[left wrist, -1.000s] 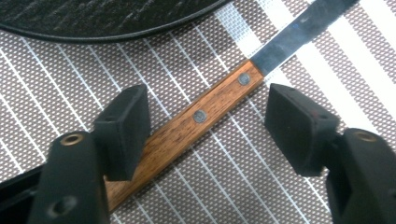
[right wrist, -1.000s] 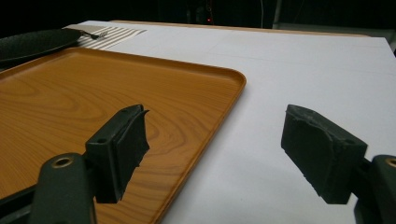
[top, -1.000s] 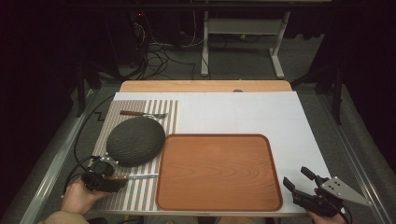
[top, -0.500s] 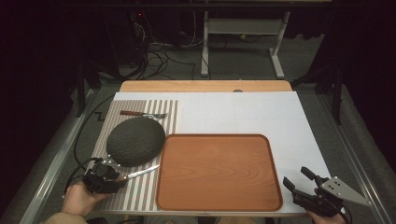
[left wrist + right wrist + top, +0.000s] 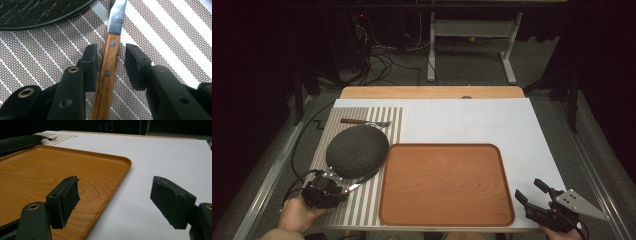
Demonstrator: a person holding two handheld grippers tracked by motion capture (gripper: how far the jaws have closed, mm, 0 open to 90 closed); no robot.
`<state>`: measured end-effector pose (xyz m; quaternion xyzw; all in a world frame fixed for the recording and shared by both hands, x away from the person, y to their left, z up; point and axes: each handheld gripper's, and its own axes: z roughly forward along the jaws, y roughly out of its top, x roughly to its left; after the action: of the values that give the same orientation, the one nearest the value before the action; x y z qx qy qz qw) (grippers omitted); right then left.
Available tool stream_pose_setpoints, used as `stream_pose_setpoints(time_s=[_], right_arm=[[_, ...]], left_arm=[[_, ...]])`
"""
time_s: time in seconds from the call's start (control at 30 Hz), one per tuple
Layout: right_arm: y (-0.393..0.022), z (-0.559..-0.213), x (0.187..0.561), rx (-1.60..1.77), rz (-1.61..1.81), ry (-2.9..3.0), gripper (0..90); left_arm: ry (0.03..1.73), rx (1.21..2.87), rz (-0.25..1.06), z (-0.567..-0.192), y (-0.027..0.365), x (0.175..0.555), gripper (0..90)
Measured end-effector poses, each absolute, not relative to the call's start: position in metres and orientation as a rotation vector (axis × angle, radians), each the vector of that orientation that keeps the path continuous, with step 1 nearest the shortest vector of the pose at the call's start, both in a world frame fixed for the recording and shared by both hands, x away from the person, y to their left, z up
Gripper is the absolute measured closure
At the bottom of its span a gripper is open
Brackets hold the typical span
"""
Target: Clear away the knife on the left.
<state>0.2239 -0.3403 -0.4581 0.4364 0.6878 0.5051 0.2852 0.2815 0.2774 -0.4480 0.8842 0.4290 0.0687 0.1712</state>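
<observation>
- We see the knife point(image 5: 108, 72) lying flat on the striped mat point(image 5: 175, 37), at the near left of the table, its wooden handle toward us and its blade pointing at the dark plate point(image 5: 37, 12).
- Our left gripper point(image 5: 110, 66) straddles the handle; its jaws have just been closing. The handle lies between them: one pad sits against the wood or just beside it, the other stands clear with a gap, so nothing is pinched yet.
- The plate point(image 5: 357, 151) rests on the mat just beside the brown tray point(image 5: 447, 185).
- A second utensil point(image 5: 364, 122) lies on the mat beyond the plate.
- Our right gripper point(image 5: 534, 196) hovers at the near right corner, beside the tray, jaws spread wide on nothing.
</observation>
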Motion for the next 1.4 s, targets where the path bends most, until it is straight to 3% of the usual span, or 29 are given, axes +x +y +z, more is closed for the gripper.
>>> stream_pose_setpoints(time_s=[0.43,0.47,1.4], right_arm=[[-0.3401,-0.4582,0.2240,1.161,1.350,1.840,23.5],[-0.3401,-0.4582,0.2240,1.161,1.350,1.841,23.5],[-0.3401,-0.4581,0.2236,1.160,1.349,1.843,23.6]], left_arm=[[1.188,2.527,0.173,-0.4471,0.2748,0.2797,65.6],[1.189,2.528,0.172,-0.4470,0.2747,0.2798,71.6],[1.158,2.531,0.182,-0.4471,0.2710,0.2768,72.8]])
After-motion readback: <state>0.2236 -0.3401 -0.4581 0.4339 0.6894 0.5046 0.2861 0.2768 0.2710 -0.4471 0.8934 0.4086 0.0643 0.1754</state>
